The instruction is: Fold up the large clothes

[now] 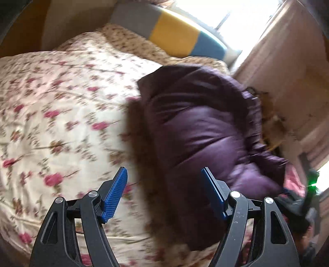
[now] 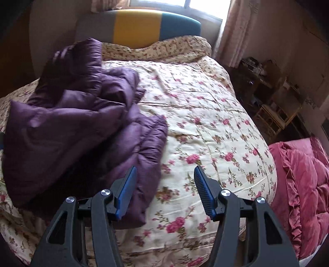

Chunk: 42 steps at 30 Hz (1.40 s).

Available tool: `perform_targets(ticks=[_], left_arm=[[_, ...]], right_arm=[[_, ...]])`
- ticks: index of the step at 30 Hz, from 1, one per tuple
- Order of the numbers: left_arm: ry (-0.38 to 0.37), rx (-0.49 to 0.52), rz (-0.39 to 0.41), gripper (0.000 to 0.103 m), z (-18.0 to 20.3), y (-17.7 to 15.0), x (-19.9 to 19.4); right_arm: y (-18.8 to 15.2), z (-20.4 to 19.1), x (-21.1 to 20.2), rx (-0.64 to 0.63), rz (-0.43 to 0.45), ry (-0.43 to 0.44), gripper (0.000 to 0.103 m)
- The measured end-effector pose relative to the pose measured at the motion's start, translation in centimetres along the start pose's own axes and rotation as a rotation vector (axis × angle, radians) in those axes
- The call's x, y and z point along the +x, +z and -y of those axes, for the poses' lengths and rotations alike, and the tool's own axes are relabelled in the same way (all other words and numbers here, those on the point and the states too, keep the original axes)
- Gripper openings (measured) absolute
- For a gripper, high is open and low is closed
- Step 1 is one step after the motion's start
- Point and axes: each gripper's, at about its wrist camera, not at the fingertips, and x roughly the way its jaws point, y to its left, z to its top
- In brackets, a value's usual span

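A purple padded coat [image 1: 197, 131] with a brown fur trim [image 1: 141, 147] lies bunched on a floral quilt [image 1: 61, 115]; the left wrist view is blurred. My left gripper [image 1: 164, 174] is open and empty, held above the coat's fur edge. In the right wrist view the coat [image 2: 78, 127] lies crumpled on the left half of the bed. My right gripper [image 2: 165, 172] is open and empty, above the quilt [image 2: 205, 115] just right of the coat's near corner. The other gripper [image 1: 304, 197] shows dimly at the right edge of the left wrist view.
A grey, yellow and blue headboard [image 2: 139, 26] stands under a bright window [image 2: 205, 8]. A pink ruffled quilt [image 2: 304, 184] lies at the right of the bed. Wooden shelves and clutter [image 2: 271, 102] stand along the right wall. A curtain [image 2: 236, 30] hangs beside the window.
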Motion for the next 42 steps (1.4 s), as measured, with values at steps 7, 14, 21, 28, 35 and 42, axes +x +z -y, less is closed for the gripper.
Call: perform_targets(ticks=[7,14,21,28,35,42], left_arm=[[0.047,0.043,-0.013,0.073,0.5,-0.8,0.9],[0.065,0.072,-0.003,0.073,0.2,-0.6,1.1],[0.074,0.07,-0.005,0.073,-0.4,-0.3,1.4],[0.076,0.08,0.0,0.073,-0.4,-0.1,1.3],[0.078,0.078,0.021,0.073,-0.4,0.4,0.7],[0.069,0.077,0.033,0.073,0.3,0.8,0.5]], right_arm=[[1.3,-2.3,-2.8,-0.036,0.049,0.017,0.061],[2.8,-4.1,-5.6,-0.095,0.099,0.022,0.062],[3.3,-6.2,-6.9,-0.165,0.115,0.029,0.062],[3.5,-7.4,-7.6,-0.203,0.118,0.052,0.073],[4.0,-8.0,-8.5,-0.195,0.145,0.071,0.08],[4.6,-7.7,-10.1,-0.152,0.199,0.098,0.079]])
